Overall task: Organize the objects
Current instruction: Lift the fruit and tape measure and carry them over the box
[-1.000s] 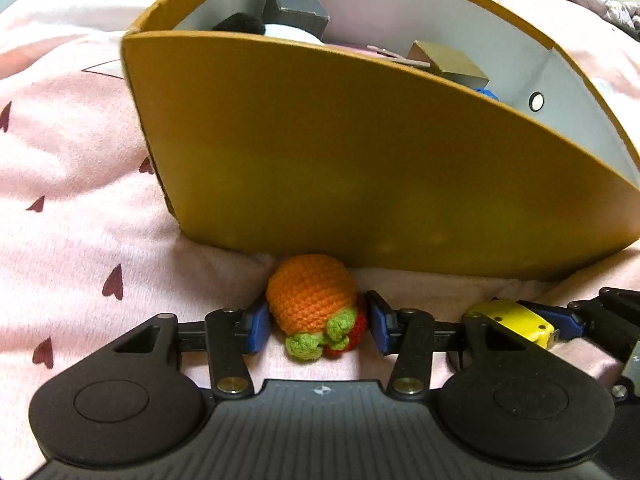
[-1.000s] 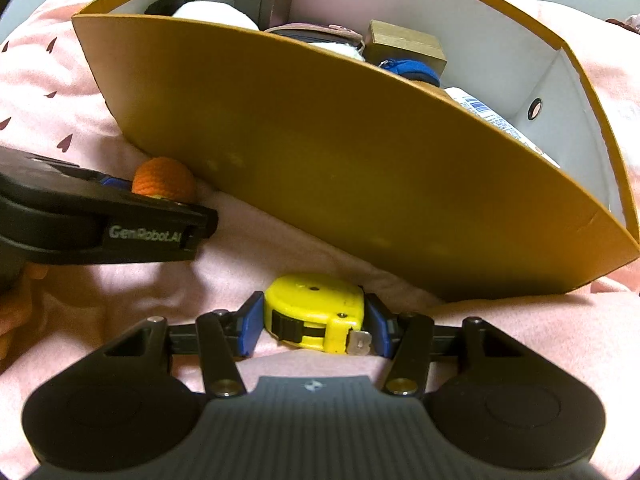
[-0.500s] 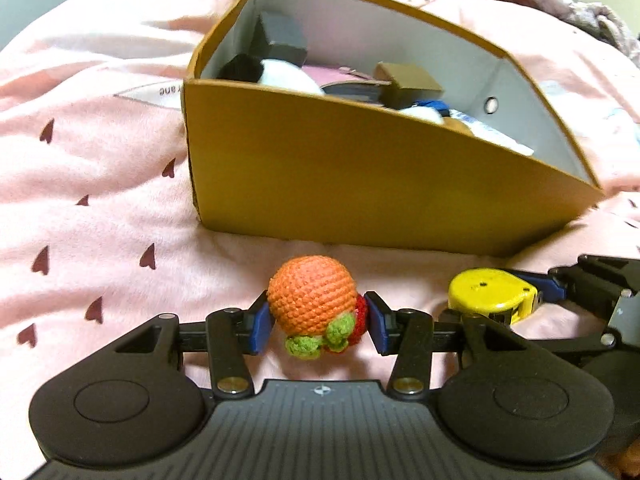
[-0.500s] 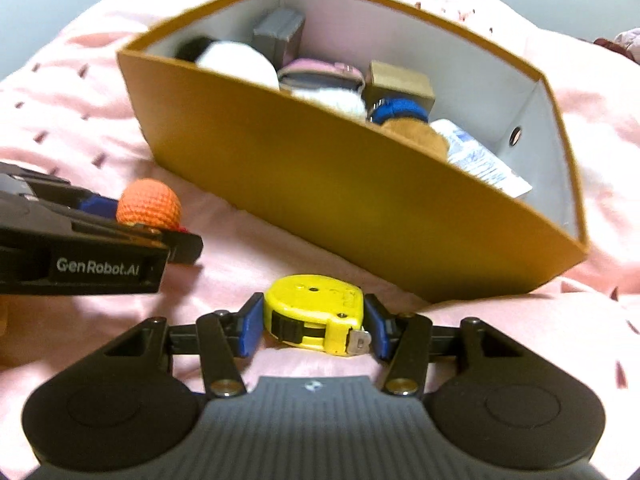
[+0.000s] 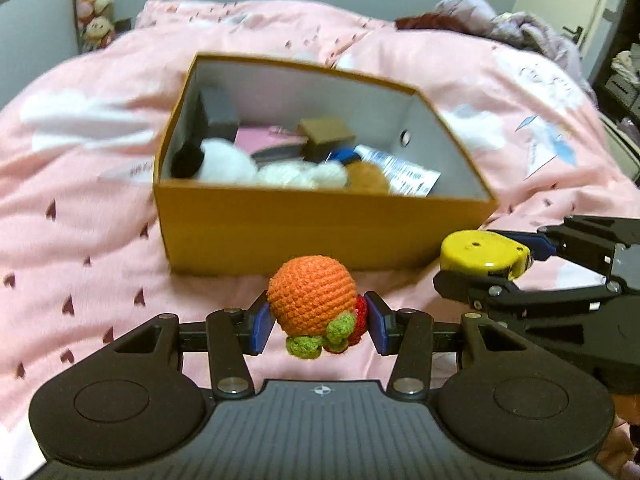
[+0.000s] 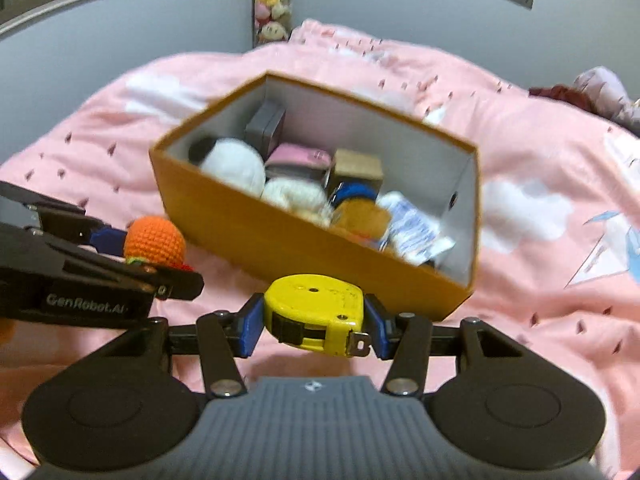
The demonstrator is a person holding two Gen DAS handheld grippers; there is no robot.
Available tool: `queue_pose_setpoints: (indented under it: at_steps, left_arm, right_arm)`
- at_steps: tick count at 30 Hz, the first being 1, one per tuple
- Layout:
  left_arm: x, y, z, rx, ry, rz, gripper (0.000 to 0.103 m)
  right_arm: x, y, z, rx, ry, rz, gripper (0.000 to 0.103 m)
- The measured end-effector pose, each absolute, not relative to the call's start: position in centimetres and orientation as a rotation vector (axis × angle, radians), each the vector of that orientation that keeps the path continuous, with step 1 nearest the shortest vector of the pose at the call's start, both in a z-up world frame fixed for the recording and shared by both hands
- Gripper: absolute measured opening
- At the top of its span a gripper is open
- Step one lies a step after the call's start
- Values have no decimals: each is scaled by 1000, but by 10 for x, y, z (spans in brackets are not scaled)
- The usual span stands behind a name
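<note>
My left gripper is shut on an orange crochet toy with green and red bits, held above the pink bedspread in front of the orange box. My right gripper is shut on a yellow tape measure, also held up in front of the box. In the left wrist view the tape measure shows at the right. In the right wrist view the crochet toy shows at the left. The box holds several items: white plush, a grey case, a brown cube, a packet.
The pink bedspread with small hearts covers the bed all around the box. A pile of clothes lies at the far right. Plush toys stand by the grey wall behind the bed.
Both grippers have risen and pulled back from the box's near wall with their objects. The box now looks smaller and its inside is in full view.
</note>
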State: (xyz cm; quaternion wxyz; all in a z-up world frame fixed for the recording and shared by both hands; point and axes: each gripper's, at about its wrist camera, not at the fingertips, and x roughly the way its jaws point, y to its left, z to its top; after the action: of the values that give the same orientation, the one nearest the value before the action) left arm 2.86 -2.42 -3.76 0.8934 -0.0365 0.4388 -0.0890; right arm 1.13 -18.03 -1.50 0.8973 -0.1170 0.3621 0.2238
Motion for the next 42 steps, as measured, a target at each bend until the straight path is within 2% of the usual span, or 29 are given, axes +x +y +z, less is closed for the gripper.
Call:
queue_pose_setpoints:
  at_steps: [8,17,30,34,42]
  left_arm:
    - [45,-31,-9,-64,831,-217,55]
    - [99,-33,12,-71,782,-288,55]
    - [191,-38,-17,-50,850,-281,55]
    - [206,-35,-29,-53,882,-264,55]
    - [214,-36,-38,-47,915,-267,55]
  right_arm:
    - [22,-196,21,-199,647,459,54]
    - [80,-200,41,-195,584,488,54]
    - [223,-188,-28,-290,751,452,54]
    - [248,-180,-48,-291,825,441,54]
    - [260,-162,-68,-349,853,413,55]
